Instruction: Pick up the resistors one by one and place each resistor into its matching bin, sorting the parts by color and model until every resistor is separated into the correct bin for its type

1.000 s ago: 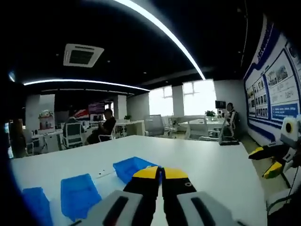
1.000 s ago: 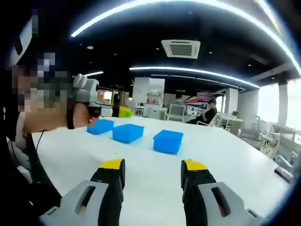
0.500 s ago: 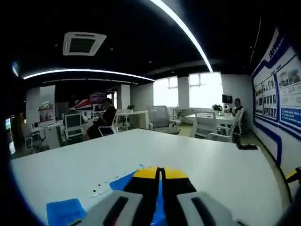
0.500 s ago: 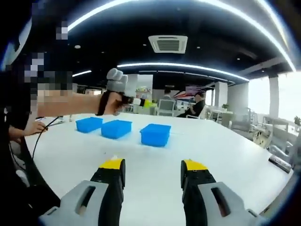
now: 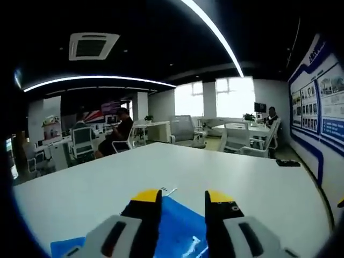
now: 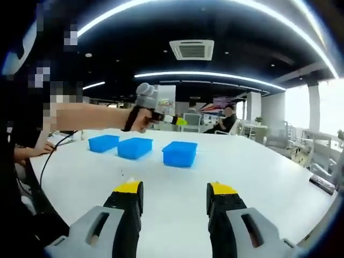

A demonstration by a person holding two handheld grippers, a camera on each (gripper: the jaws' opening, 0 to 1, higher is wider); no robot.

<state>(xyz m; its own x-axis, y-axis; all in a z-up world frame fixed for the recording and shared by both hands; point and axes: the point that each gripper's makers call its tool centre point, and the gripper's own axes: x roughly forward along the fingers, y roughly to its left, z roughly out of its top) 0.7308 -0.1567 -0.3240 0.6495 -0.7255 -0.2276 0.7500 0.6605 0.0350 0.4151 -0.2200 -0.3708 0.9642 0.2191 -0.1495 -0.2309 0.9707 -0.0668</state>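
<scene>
My left gripper (image 5: pixel 184 196) stands open right above a blue bin (image 5: pixel 180 232), with nothing seen between its yellow fingertips (image 5: pixel 148 196). A few small resistors (image 5: pixel 169 190) lie on the white table (image 5: pixel 247 183) just past that bin. In the right gripper view three blue bins (image 6: pixel 103 142), (image 6: pixel 134 147), (image 6: pixel 180 153) stand in a row. A hand holds the left gripper (image 6: pixel 171 119) above and behind them. My right gripper (image 6: pixel 175 187) hangs open and empty over the near tabletop (image 6: pixel 226 166), well short of the bins.
A second blue bin's corner (image 5: pixel 64 248) shows at the lower left. A small dark object (image 5: pixel 285 163) lies near the table's far edge. The person's arm (image 6: pixel 86 117) and a cable (image 6: pixel 49 155) cross the left side. Office chairs and seated people fill the background.
My left gripper's jaws, shut in both earlier frames, have opened over the blue bin. In the right gripper view the hand with the left gripper has moved right along the bins.
</scene>
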